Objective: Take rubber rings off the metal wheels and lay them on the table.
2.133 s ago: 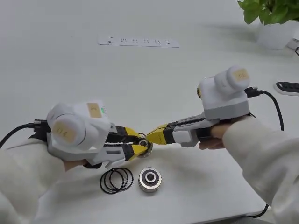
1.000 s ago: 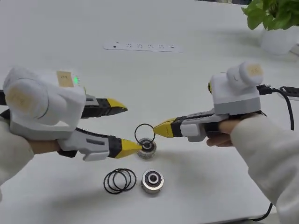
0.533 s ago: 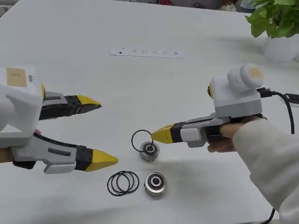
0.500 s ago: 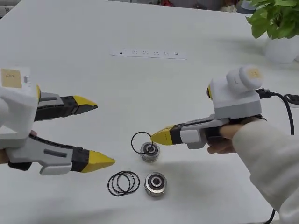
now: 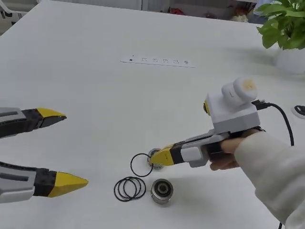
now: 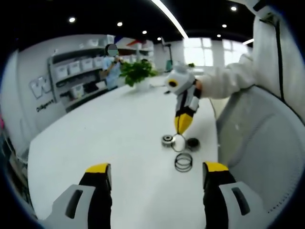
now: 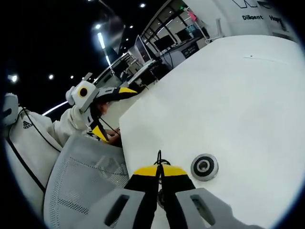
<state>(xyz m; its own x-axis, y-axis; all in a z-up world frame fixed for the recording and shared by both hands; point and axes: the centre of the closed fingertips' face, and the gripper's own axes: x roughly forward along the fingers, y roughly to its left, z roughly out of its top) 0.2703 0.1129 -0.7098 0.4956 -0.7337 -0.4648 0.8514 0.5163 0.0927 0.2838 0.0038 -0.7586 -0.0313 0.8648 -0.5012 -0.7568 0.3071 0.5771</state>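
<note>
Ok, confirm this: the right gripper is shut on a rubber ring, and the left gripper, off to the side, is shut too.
Wrong on the left gripper: it is open, its jaws wide apart with nothing between them, as the left gripper view shows. The rest stands: the right gripper is shut on a rubber ring, the left off to the side.

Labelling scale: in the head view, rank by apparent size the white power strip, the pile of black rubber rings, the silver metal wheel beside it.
1. White power strip, longest though farthest away.
2. Pile of black rubber rings.
3. Silver metal wheel, slightly smaller than the pile.
</note>
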